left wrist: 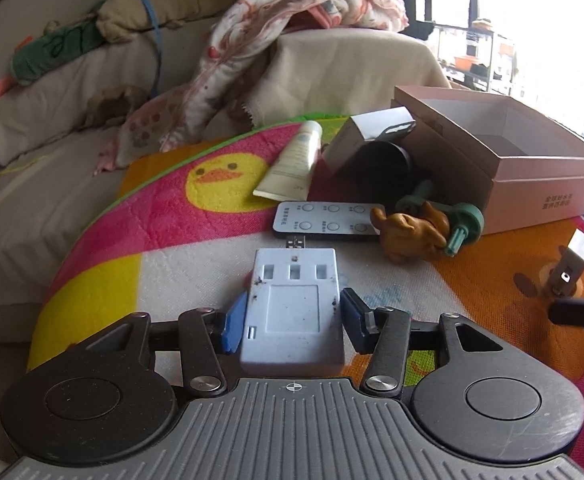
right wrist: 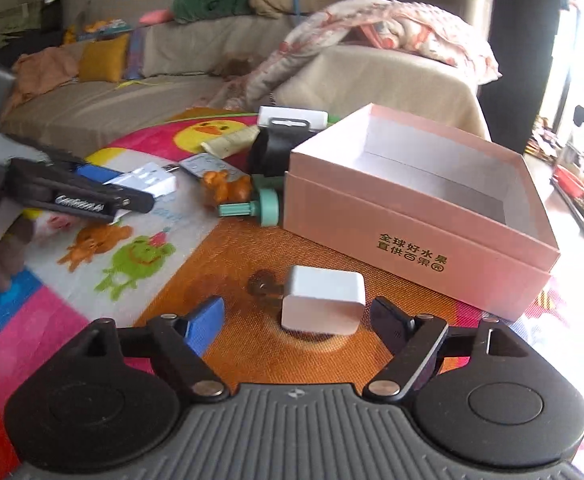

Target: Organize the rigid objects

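My left gripper has its jaws closed against the sides of a pale blue flat USB hub on the colourful mat; it also shows in the right wrist view. My right gripper is open around a white charger cube on the orange part of the mat, its fingers apart from it. The cube also shows in the left wrist view. An open pink box stands just behind the cube.
Near the box lie a brown toy animal, a green wheeled part, a slim remote, a cream tube, a black cylinder and a white carton. A sofa with blankets stands behind.
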`<action>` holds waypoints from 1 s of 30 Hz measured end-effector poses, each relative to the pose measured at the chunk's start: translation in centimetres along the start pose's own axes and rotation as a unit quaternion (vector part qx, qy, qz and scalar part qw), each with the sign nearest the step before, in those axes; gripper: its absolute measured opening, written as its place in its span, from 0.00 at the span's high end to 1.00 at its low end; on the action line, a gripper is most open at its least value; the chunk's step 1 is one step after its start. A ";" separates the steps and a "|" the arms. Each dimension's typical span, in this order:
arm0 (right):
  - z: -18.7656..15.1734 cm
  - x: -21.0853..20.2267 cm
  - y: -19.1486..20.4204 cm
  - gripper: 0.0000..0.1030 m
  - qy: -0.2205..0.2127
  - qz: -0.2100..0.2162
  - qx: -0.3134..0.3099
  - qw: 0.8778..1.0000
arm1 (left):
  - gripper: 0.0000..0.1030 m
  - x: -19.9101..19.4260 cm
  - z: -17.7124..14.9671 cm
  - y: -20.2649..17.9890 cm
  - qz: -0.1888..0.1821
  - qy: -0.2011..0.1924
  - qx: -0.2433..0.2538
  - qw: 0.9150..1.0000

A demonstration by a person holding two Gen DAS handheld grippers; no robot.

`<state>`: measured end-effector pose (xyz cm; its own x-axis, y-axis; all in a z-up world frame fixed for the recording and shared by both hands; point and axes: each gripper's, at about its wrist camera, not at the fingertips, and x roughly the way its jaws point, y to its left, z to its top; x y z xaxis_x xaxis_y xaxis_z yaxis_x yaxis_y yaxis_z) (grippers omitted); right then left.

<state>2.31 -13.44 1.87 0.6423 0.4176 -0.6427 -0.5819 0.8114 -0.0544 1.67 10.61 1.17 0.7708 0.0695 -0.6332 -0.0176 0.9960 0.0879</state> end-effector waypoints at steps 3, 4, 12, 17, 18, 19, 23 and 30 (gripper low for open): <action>0.4 0.9 0.0 0.35 -0.003 -0.018 0.012 1.000 | 0.48 -0.4 -0.6 -0.8 0.006 -0.014 0.022 1.000; 0.5 1.0 0.0 0.41 0.001 -0.022 0.009 1.000 | 0.48 -0.7 -0.8 -1.1 0.007 -0.017 0.023 1.000; -0.5 -4.1 -1.7 0.41 -0.016 0.007 -0.014 1.000 | 0.49 -6.2 -1.0 -4.6 -0.079 -0.061 0.043 0.994; 1.2 -8.3 -4.5 0.41 -0.084 -0.024 -0.001 0.996 | 0.49 -9.5 5.2 -6.9 -0.141 -0.138 0.049 0.979; 2.1 -9.0 -5.1 0.41 -0.103 -0.034 -0.002 0.994 | 0.49 -10.1 7.2 -7.4 -0.146 -0.160 0.055 0.975; 3.1 -9.5 -5.6 0.41 -0.124 -0.045 -0.004 0.991 | 0.49 -10.5 9.3 -8.0 -0.150 -0.184 0.060 0.970; 7.8 -9.3 -7.6 0.41 -0.186 -0.080 -0.006 0.979 | 0.48 -9.0 17.4 -10.7 -0.198 -0.210 0.074 0.955; 6.8 -6.2 -8.7 0.23 -0.169 -0.079 0.017 0.982 | 0.49 -2.9 18.0 -9.9 -0.186 -0.201 -0.002 0.962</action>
<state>6.77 -20.35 11.52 0.8557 0.3927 -0.3369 -0.4482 0.8880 -0.1032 11.10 -0.52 15.99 0.9082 -0.3191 -0.2709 0.3059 0.9477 -0.0907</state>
